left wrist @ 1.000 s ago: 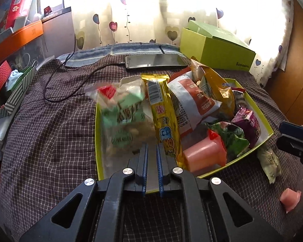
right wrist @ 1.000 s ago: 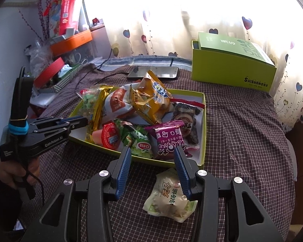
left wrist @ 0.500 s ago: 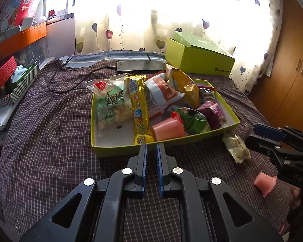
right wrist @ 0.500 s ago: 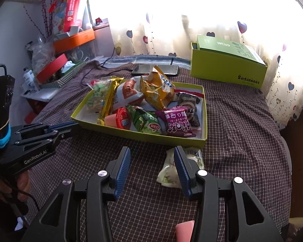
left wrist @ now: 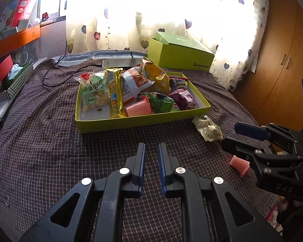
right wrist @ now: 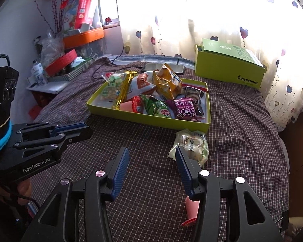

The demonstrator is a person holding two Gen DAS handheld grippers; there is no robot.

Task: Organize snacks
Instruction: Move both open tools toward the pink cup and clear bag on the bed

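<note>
A shallow yellow-green tray [left wrist: 131,121] [right wrist: 151,121] on the checked bedcover holds several snack packets. A pale green packet [left wrist: 208,129] [right wrist: 192,145] lies on the cover just outside the tray's near right corner. A pink jelly cup [left wrist: 239,164] [right wrist: 192,207] lies nearer me. My left gripper [left wrist: 151,155] is empty, its jaws a narrow gap apart, well short of the tray. My right gripper [right wrist: 152,157] is open and empty, its right finger beside the pale packet, the pink cup partly hidden under it.
A closed yellow-green box [left wrist: 179,55] [right wrist: 228,66] stands behind the tray by the curtain. A phone [left wrist: 121,62] and a black cable [left wrist: 54,74] lie at the back. Cluttered boxes [right wrist: 70,64] stand off the bed's left side. A wooden wardrobe [left wrist: 282,60] is to the right.
Both grippers have pulled back from the tray towards me. The tray now sits farther away, and the pale packet and pink cup lie close to the right gripper.
</note>
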